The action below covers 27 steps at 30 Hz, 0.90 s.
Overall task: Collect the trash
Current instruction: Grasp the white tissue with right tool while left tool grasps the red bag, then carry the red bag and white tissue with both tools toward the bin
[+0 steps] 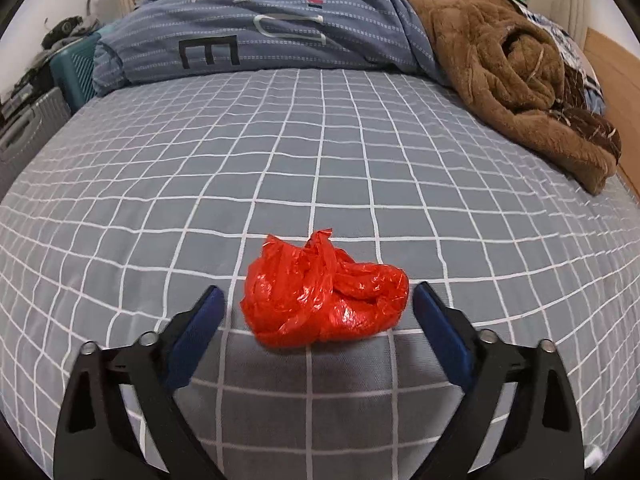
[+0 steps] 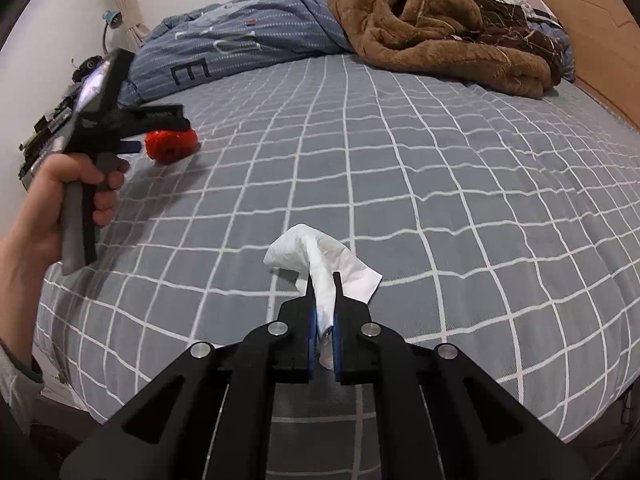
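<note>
While a crumpled red plastic bag (image 1: 324, 292) lies on the gray checked bed sheet (image 1: 320, 152), it is framed by the two blue pads of the left gripper (image 1: 318, 300), one on each side. The jaws are held wide, and the bag is not touched by either pad. In the right wrist view, the same bag (image 2: 170, 145) is seen far off to the left, just past the left gripper (image 2: 134, 146), which is held in a person's hand (image 2: 60, 208). A white tissue (image 2: 320, 268) is pinched tight between the narrow jaws of the right gripper (image 2: 324, 280), near the close edge of the bed. At the far side, a blue striped quilt (image 1: 280, 28) is piled up, and a brown fuzzy blanket (image 1: 500, 64) is bunched to its right.
</note>
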Tool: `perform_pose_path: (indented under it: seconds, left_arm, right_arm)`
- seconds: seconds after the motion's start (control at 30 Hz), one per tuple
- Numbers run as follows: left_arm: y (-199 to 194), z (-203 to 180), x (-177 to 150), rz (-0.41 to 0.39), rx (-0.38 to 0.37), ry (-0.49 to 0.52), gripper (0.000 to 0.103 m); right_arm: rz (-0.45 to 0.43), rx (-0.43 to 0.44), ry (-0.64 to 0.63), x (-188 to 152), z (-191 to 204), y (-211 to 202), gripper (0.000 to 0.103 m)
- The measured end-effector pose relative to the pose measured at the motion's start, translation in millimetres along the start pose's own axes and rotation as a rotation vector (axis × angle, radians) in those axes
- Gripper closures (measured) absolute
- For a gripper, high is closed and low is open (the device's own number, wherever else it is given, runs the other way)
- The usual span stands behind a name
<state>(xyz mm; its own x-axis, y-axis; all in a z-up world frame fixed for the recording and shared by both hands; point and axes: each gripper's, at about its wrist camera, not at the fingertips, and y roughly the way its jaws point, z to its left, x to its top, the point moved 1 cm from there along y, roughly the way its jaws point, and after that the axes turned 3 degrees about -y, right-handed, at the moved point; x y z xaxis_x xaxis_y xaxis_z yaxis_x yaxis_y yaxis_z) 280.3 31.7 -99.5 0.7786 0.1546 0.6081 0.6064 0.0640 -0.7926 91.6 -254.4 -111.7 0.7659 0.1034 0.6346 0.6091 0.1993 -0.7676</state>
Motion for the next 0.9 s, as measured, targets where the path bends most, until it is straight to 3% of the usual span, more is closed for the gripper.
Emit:
perform_pose_path:
  seconds: [0.27, 0.37, 0.9]
  left_arm:
    - [8.4, 2.5, -3.5, 0.018, 0.012, -0.011, 0.044]
    - [7.2, 1.0, -6.2, 0.016, 0.028, -0.001, 0.049]
    - [-43.5, 3.5, -9.1, -0.014, 0.030, -0.031, 0.051]
  right_arm:
    - [-0.008, 0.005, -0.020, 0.8, 4.7, -0.7, 0.098]
    - [-0.010, 0.005, -0.019, 2.7, 4.6, -1.7, 0.098]
    - [-0.032, -0.009, -0.025, 18.0, 10.9, -23.9, 0.098]
